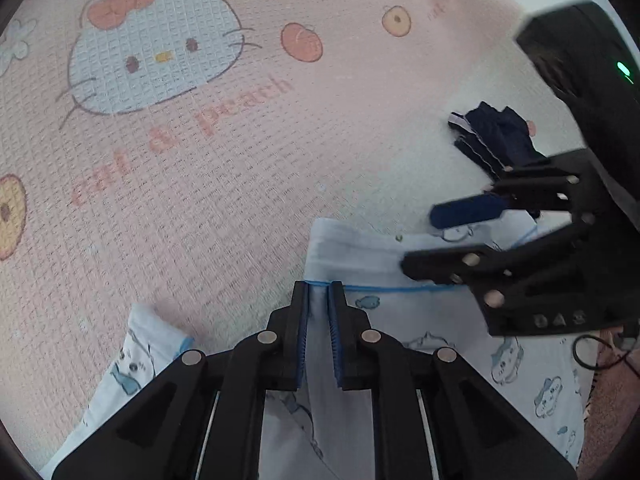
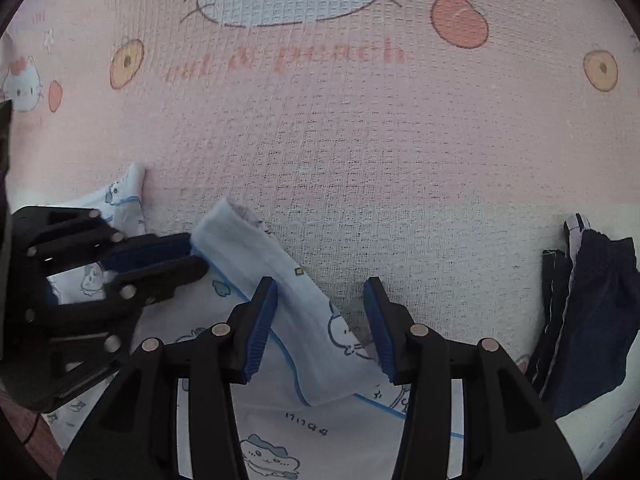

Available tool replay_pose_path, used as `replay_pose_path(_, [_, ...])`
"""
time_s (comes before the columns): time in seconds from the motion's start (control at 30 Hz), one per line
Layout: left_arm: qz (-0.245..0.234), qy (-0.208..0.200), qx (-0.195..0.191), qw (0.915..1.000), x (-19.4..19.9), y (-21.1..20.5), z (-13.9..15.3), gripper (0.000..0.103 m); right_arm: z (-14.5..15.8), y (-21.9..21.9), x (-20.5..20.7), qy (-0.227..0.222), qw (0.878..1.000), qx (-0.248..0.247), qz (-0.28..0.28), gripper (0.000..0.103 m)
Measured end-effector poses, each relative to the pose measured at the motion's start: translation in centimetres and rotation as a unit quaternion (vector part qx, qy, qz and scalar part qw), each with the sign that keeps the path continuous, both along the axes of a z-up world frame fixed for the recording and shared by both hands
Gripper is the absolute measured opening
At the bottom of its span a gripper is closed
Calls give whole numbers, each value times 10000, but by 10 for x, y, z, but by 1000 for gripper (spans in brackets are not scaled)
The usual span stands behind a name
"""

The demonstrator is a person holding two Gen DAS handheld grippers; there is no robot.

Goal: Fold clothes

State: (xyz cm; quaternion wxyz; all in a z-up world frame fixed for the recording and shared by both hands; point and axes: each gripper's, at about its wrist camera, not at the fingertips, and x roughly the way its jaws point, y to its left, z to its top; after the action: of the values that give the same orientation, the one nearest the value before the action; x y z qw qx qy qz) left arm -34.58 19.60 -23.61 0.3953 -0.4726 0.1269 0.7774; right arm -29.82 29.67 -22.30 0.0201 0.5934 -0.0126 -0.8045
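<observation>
Pajama-style shirt (image 1: 420, 332), pale blue with little cartoon critters and a brighter blue piping line, is lying on a pink waffle-textured blanket (image 1: 240, 184) printed with a big white cat face, peaches and the words "cat & peach". It sits at the near edge of both views, right under the grippers.

Left gripper (image 1: 319, 292) has its jaws nearly together, pinched on a fold of the shirt right at the piping edge; you can see the cloth running up between the blue pads. In the right wrist view it comes in from the left, closed down on the fabric beside a folded white band (image 2: 256, 256) of the shirt.

Right gripper (image 2: 320, 292) is wide apart, nothing between the fingers, hovering over that folded band, which runs diagonally under it. From the left wrist view it reaches in from the right, over the shirt's top edge.

Off to the right there's a dark navy garment (image 2: 588, 316) with white trim, bunched up on the blanket, well apart from the shirt. One sleeve (image 1: 136, 352) pokes out to the left.
</observation>
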Motion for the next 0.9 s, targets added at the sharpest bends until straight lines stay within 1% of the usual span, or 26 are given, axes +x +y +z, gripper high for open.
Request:
replay_pose_path(0.1, [147, -161, 6, 9998, -10, 7, 4, 13, 10, 12, 18, 152, 9996, -76, -239, 45])
replay_pose_path(0.17, [206, -46, 6, 9998, 0, 1, 16, 13, 25, 31, 42, 259, 9971, -338, -626, 45])
replay_pose_path(0.27, [335, -33, 28, 9994, 29, -21, 37, 13, 47, 60, 78, 419, 9892, -730, -1204, 45])
replay_pose_path(0.3, [435, -22, -73, 9990, 42, -30, 43, 14, 55, 69, 90, 472, 9854, -859, -1395, 45])
replay_pose_path(0.33, [582, -17, -162, 9982, 54, -41, 49, 14, 61, 76, 102, 500, 9818, -969, -1553, 45])
replay_pose_path(0.37, [780, -59, -169, 9968, 67, -57, 56, 14, 63, 77, 113, 492, 9795, -1038, -1655, 45])
replay_pose_path(0.4, [994, -183, -187, 9947, 82, -72, 60, 14, 63, 74, 123, 484, 9774, -1104, -1738, 45])
replay_pose_path(0.43, [1207, -305, -206, 9920, 97, -86, 65, 14, 63, 68, 134, 450, 9774, -1124, -1735, 45])
replay_pose_path(0.53, [1768, -594, -366, 9818, 152, -117, 69, 14, 52, 40, 160, 282, 9859, -882, -1396, 45])
replay_pose_path(0.6, [2039, -740, -445, 9752, 189, -134, 63, 14, 45, 21, 177, 169, 9904, -720, -1168, 45])
replay_pose_path(0.7, [2317, -1083, -495, 9655, 236, -153, 41, 14, 35, -8, 202, 0, 9955, -475, -824, 45])
replay_pose_path(0.77, [2470, -1236, -512, 9597, 259, -164, 26, 14, 28, -27, 219, -113, 9977, -311, -594, 45])
replay_pose_path(0.83, [2600, -1438, -549, 9532, 275, -177, 10, 14, 21, -46, 236, -225, 9990, -147, -364, 45])
replay_pose_path(0.87, [2632, -1437, -619, 9520, 279, -181, 5, 14, 17, -55, 244, -282, 9993, -65, -248, 44])
replay_pose_path(0.9, [2622, -1371, -550, 9536, 282, -184, 7, 14, 14, -65, 253, -338, 9993, 17, -133, 44])
